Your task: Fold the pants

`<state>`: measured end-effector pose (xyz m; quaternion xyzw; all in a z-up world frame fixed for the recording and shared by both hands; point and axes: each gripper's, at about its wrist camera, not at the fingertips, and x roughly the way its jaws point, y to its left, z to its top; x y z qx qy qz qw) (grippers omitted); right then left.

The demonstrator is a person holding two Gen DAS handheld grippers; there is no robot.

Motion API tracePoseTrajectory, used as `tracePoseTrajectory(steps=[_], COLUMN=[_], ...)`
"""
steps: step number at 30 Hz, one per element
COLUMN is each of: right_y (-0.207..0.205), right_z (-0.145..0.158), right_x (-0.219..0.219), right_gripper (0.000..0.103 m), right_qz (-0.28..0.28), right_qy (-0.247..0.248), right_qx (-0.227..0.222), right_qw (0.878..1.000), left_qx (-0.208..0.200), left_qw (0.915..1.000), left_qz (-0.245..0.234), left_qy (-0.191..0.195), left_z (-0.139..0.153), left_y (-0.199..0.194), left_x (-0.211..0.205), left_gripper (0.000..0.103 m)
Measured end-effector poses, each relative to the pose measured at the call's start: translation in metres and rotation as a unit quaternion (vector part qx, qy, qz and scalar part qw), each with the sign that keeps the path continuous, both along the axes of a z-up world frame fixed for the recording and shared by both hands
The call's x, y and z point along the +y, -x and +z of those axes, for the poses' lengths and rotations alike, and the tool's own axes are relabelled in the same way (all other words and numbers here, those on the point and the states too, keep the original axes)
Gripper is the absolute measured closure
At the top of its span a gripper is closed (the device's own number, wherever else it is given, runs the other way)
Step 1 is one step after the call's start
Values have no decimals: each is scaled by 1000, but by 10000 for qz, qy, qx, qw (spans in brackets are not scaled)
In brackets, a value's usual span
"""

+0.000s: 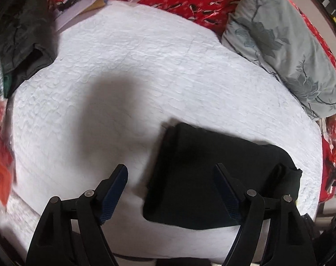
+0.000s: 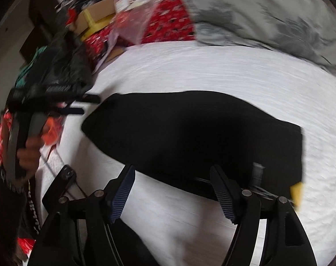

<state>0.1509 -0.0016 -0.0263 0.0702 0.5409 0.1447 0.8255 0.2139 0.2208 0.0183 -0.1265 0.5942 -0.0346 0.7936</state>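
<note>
looks like the folding's basically done, black fabric pants point(image 1: 214, 177) are sitting as a compact folded rectangle near the front edge of the white quilted bed cover point(image 1: 128, 66), while the left gripper point(image 1: 171, 190) and right gripper point(image 2: 172, 190) are both hovering spread apart and empty, so next I'd guess just tidying or pulling away

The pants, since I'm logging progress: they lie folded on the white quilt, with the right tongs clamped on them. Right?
Not quite. The pants do lie folded on the white quilt, but the right tongs are open, gripping nothing, as the right wrist view shows.
</note>
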Motion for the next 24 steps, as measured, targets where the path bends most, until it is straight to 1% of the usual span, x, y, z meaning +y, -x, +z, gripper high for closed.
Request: tracePoseTrajectory(steps=[4,7,12,15,17,18,21,24], right_y=[-11,-21,-28,-30,-30,-31,-30,-31], right_z=[-7,-16,-31,-40,-44,-47,-52,-56], right_x=[51,86,136,156,164,168,180,189], right_gripper=[30,29,29,29,25,25,23,23], right_qz=[480,749,1085,1124,1078,1064,1106,1197], right_qy=[165,216,318,473,573,645,876,1168], right_qx=[-74,-84,-145,-235,-301,-312,-528,-798], right_qw=[9987,9969,9935,9923,9921,9917,9886,9827], left_qx=[323,564,742,880,926,946,973,966], left_qw=[9993,9975,9949,9927,9920,9914,9896,9869], left_qz=[-176,-264,-374,-631,-756,-825,-1000,-1244], left_qy=[91,336,578,538,405,364,357,348], left_z=[-16,-31,-48,-56,-61,-63,-67,-70], left_y=[-21,-37,-56,-68,-74,-77,-84,-88], left_x=[9,15,20,15,10,8,1,-9], left_gripper=[24,24,24,24,24,24,20,19])
